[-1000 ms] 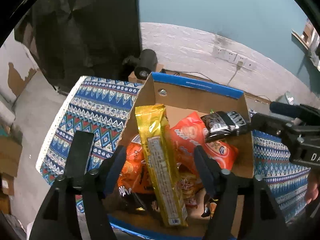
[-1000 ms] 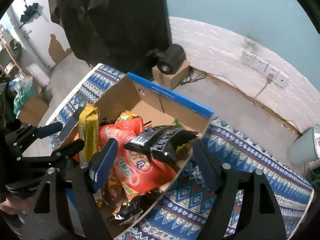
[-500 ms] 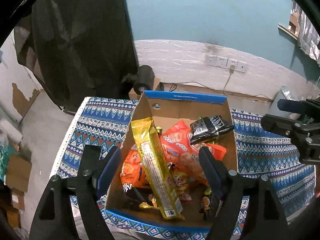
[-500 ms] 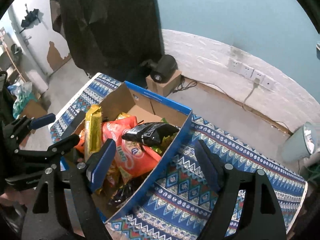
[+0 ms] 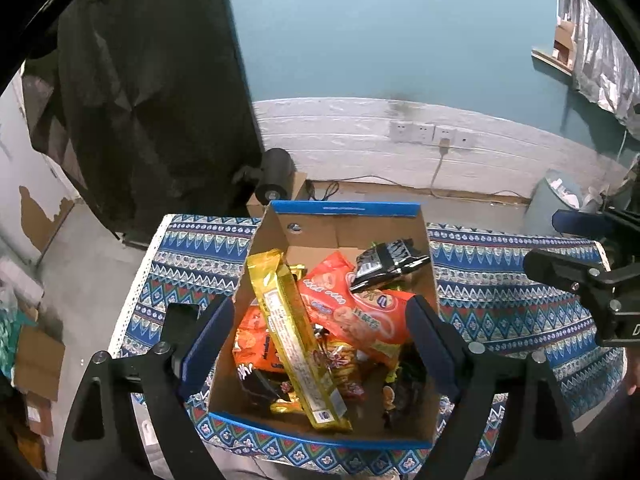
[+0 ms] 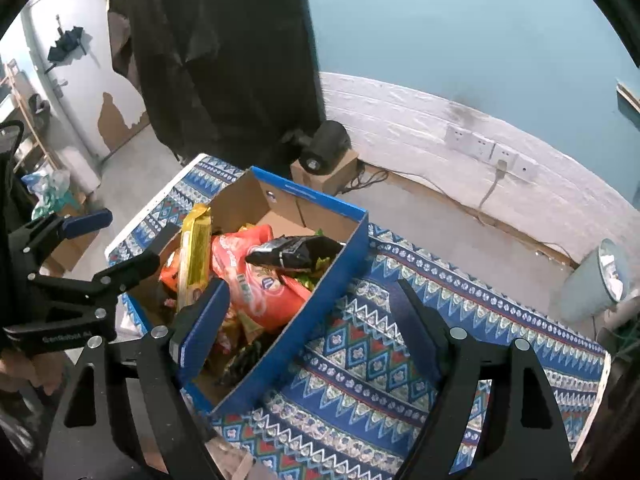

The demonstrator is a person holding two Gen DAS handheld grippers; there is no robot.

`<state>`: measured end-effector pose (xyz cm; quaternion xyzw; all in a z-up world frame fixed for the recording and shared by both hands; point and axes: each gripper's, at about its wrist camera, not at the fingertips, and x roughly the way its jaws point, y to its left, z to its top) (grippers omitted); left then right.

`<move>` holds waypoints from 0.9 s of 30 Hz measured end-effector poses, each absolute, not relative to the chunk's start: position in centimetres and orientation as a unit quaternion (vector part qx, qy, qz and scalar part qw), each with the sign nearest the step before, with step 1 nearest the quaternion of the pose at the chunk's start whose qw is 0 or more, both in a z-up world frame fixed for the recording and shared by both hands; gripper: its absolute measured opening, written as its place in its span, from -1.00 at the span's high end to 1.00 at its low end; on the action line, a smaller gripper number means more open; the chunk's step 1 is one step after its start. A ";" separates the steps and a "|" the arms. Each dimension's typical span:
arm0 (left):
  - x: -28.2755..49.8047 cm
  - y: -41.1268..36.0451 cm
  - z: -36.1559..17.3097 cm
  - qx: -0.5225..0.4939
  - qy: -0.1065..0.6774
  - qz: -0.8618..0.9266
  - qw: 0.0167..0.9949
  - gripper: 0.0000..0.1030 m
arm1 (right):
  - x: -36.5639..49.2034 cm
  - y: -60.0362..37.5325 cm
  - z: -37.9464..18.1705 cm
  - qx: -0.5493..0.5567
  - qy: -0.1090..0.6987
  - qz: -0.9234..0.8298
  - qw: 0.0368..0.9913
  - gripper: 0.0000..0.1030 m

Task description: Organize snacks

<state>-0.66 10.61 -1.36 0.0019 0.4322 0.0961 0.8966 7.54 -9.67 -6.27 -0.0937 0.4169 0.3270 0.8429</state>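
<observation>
A blue-edged cardboard box [image 5: 344, 209] [image 6: 320, 280] sits on the patterned tablecloth and holds several snack packs. A long gold pack [image 5: 292, 336] [image 6: 196, 248] leans across the others. An orange-red bag [image 5: 352, 312] [image 6: 256, 284] lies beside it, with a black pack [image 5: 388, 262] [image 6: 296, 256] on top at the box's right wall. My left gripper [image 5: 316, 348] is open and empty above the box. My right gripper [image 6: 308, 320] is open and empty above the box's right wall; it also shows in the left wrist view [image 5: 576, 276].
The table with the blue patterned cloth [image 6: 400, 380] [image 5: 512, 304] extends to the right of the box. Behind it are a black spotlight on a small carton [image 5: 274, 172] [image 6: 324, 148], wall sockets [image 5: 430, 134], and a pale bin [image 6: 596, 280] at the right.
Both grippers have pulled up and back from the box, so it looks smaller and farther. The black pack now lies in the box. The snacks have not shifted otherwise.
</observation>
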 end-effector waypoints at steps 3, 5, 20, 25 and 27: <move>-0.9 10.2 -0.9 0.000 0.430 0.090 0.898 -0.78 | 7.2 -10.2 -6.3 -0.098 0.415 0.323 0.845 -0.58; -1.1 10.0 -0.8 -0.001 0.429 0.087 0.899 -0.78 | 7.1 -10.7 -6.3 -0.096 0.415 0.324 0.845 -0.58; -1.3 7.7 0.1 0.011 0.429 0.069 0.901 -0.78 | 7.1 -12.7 -6.6 -0.094 0.415 0.307 0.851 -0.58; -1.1 7.2 -0.1 0.014 0.434 0.065 0.898 -0.79 | 7.4 -13.1 -6.8 -0.092 0.417 0.304 0.851 -0.58; -1.1 7.1 -0.3 0.016 0.438 0.063 0.897 -0.79 | 7.4 -13.1 -6.8 -0.093 0.417 0.303 0.852 -0.58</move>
